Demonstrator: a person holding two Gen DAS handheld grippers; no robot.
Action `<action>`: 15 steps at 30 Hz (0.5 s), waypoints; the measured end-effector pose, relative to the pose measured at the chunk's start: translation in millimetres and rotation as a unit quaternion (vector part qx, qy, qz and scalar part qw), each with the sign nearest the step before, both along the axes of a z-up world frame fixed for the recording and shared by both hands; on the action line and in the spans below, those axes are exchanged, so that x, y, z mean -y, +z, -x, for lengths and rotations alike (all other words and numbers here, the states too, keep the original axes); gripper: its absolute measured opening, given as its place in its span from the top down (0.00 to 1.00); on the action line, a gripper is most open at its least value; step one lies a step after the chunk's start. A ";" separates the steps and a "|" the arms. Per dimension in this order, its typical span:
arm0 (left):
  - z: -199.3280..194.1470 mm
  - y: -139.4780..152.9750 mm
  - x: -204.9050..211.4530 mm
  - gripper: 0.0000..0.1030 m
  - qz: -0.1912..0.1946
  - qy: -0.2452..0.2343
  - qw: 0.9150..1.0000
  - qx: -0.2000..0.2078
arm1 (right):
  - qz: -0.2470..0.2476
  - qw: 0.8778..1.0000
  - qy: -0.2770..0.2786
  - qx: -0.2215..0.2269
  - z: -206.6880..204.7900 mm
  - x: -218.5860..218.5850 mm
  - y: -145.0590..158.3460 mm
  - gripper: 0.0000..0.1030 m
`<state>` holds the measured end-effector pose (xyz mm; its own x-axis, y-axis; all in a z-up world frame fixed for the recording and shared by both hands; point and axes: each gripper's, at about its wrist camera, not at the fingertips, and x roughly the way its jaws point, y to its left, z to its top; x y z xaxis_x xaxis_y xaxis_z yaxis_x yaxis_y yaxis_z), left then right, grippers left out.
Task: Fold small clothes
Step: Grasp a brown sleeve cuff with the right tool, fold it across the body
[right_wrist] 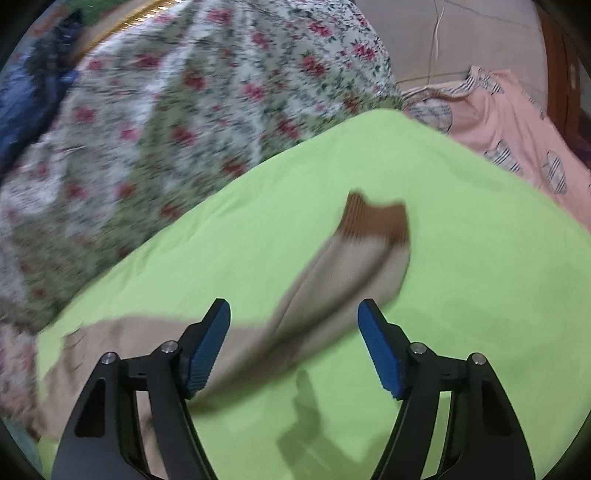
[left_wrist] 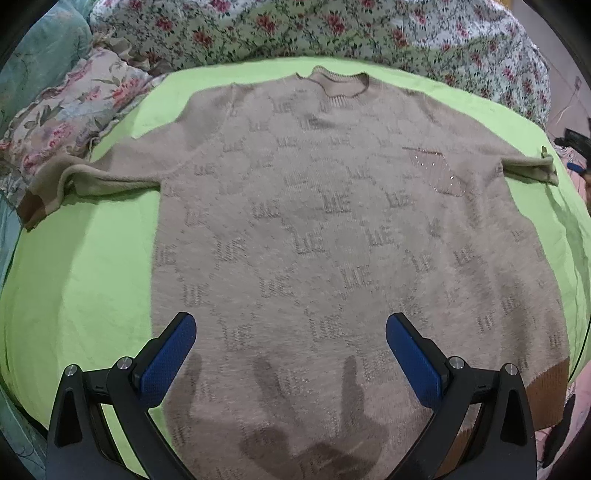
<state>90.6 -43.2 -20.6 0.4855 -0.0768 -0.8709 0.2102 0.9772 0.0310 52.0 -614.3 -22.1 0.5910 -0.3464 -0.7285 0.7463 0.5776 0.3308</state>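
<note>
One beige knit sweater lies flat, front up, on a green sheet spread over the bed; neck at the far end, hem near, both sleeves out to the sides.

Left gripper hangs over the near hem area w/ jaws wide apart, nothing between the pads, not touching the knit as far as I can tell.

Right gripper is over the right sleeve, brown cuff pointing far-right. Jaws apart; sleeve fabric runs between them but pads aren't pressing it. View is motion-blurred, so contact is hard to judge.

Risks, my read:
- Pinching only the top layer of the sleeve would let it unroll mid-fold.
- Fuzzy knit could slip from the pads.
- Grabbing the sheet along w/ the sleeve would drag the whole garment askew.
- The sparkly patch on the chest may snag.

Count: 1 sweater, 2 sleeves, 2 grippers, 1 green sheet, a floral quilt at the far side, 1 floral pillow far-left, 1 pink garment far-right.
</note>
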 end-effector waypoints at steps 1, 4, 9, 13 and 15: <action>-1.9 -2.0 1.0 0.00 -0.002 0.001 1.000 -0.002 | -0.005 1.000 -0.004 -0.006 -9.3 11.1 -5.6 0.33; -9.3 -7.0 2.6 0.00 -0.004 0.004 1.000 -0.010 | -0.024 0.998 -0.027 -0.043 -30.7 42.2 -31.9 0.39; -21.9 -13.3 6.2 0.00 -0.001 0.008 1.000 -0.023 | -0.022 0.994 -0.038 -0.100 -48.5 61.2 -67.2 0.80; -25.5 -14.8 9.4 0.00 0.009 0.004 1.000 -0.024 | -0.014 1.000 0.005 -0.024 -41.8 37.0 -48.2 0.93; -26.0 -16.1 10.1 0.00 0.017 0.001 1.000 -0.025 | -0.012 0.999 0.040 0.004 -43.2 16.0 -36.0 0.93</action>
<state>116.6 -53.3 -36.7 0.4423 -0.1049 -0.8907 0.2086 0.9779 -0.0116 95.2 -630.4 -58.1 0.6224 -0.2800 -0.7309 0.6951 0.6270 0.3517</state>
